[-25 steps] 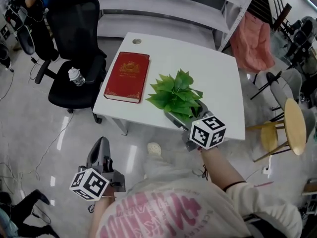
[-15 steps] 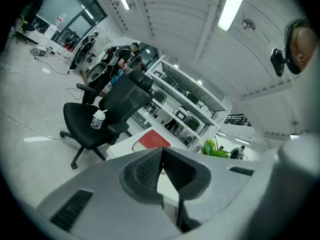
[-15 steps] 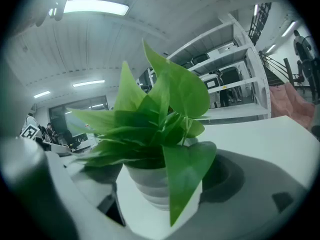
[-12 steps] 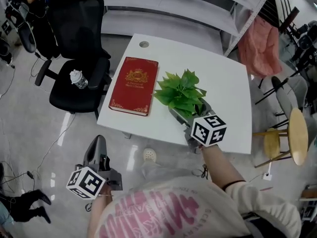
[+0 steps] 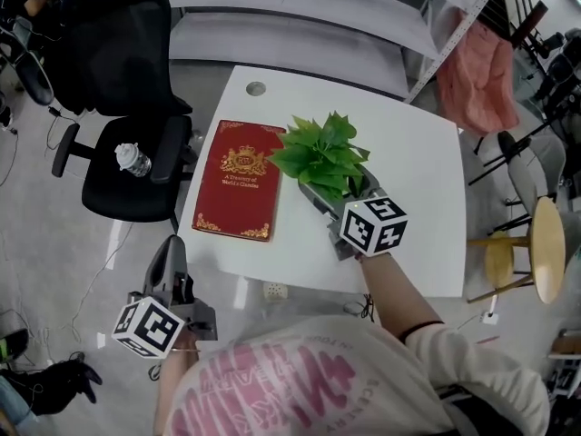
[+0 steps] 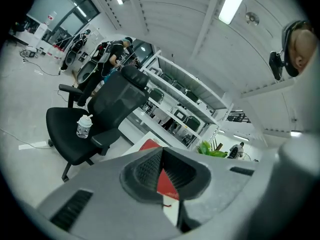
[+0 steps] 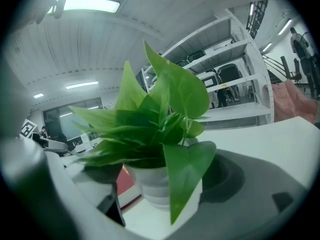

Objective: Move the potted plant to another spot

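The potted plant (image 5: 320, 153), green leaves in a white pot (image 7: 156, 188), stands between the jaws of my right gripper (image 5: 332, 191), which is shut on the pot. It is over the white table (image 5: 413, 166), right beside the far right corner of a red book (image 5: 240, 189). Whether the pot rests on the tabletop or hangs just above it I cannot tell. My left gripper (image 5: 170, 260) is low at the left, off the table's front edge, shut with nothing in it. Between its jaws in the left gripper view, the red book (image 6: 168, 183) shows.
A black office chair (image 5: 123, 89) with a plastic bottle (image 5: 132, 159) on its seat stands left of the table. A wooden stool (image 5: 543, 243) and pink cloth (image 5: 477, 80) are at the right. Metal shelving (image 5: 300, 7) runs behind the table.
My right gripper has carried the plant away from the table's front edge, up alongside the book's far end. The left gripper stayed low and shut.
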{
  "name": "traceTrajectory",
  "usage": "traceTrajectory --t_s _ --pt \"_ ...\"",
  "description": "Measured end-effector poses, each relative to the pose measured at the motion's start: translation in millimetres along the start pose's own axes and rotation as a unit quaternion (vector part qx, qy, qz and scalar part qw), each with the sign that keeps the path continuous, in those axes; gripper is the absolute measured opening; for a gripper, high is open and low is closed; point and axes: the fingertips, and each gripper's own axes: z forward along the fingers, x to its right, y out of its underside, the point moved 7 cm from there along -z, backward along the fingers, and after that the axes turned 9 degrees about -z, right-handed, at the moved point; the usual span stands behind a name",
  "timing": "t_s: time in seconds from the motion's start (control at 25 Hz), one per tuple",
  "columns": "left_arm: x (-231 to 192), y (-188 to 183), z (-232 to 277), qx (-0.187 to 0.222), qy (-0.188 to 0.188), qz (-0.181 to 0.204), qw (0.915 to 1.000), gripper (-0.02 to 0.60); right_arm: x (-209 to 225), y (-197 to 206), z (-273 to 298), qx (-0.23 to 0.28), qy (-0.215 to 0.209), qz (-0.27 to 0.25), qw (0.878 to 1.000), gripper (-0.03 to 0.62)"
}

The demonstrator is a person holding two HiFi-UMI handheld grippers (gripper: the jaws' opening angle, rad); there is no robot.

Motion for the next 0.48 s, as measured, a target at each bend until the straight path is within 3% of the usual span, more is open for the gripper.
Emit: traceTrajectory --t_s 0.48 --pt "-5 -20 24 -0.005 -0.028 0.005 0.9996 0.003 20 2 44 -0.008 0.002 0.026 1.000 0.482"
